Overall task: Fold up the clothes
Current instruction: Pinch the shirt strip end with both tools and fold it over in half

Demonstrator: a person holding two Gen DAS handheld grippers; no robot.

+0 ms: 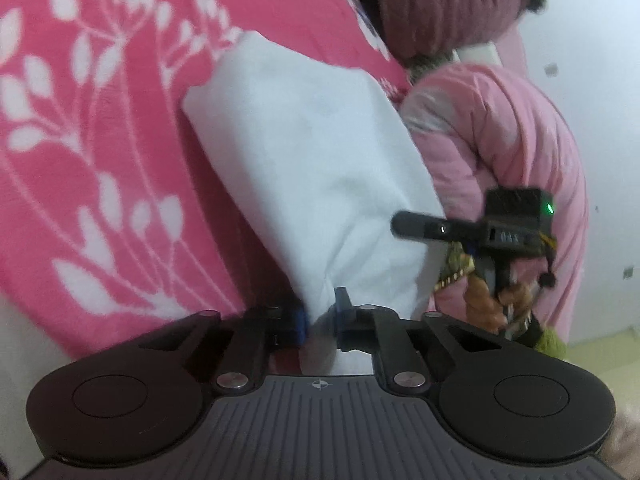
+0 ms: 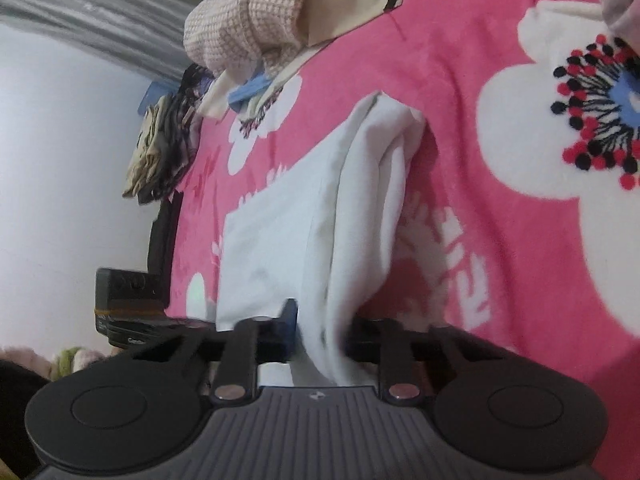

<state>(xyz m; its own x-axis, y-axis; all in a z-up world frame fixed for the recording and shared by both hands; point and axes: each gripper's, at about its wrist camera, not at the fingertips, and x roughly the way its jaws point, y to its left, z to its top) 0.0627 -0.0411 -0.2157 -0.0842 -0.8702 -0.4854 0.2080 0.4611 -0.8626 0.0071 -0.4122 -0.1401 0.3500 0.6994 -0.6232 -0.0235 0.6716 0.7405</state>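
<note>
I clamp my left gripper (image 1: 320,312) and right gripper (image 2: 320,332) on white cotton garment (image 1: 304,152) | lifting edge above pink floral blanket (image 1: 100,120) to fold

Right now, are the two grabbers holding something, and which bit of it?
Yes. The left gripper and the right gripper each pinch the near edge of the white garment.

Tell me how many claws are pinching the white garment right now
2. The left claw grips one edge of the white garment; the right claw grips a bunched fold. Their grip points are partly hidden by cloth.
</note>
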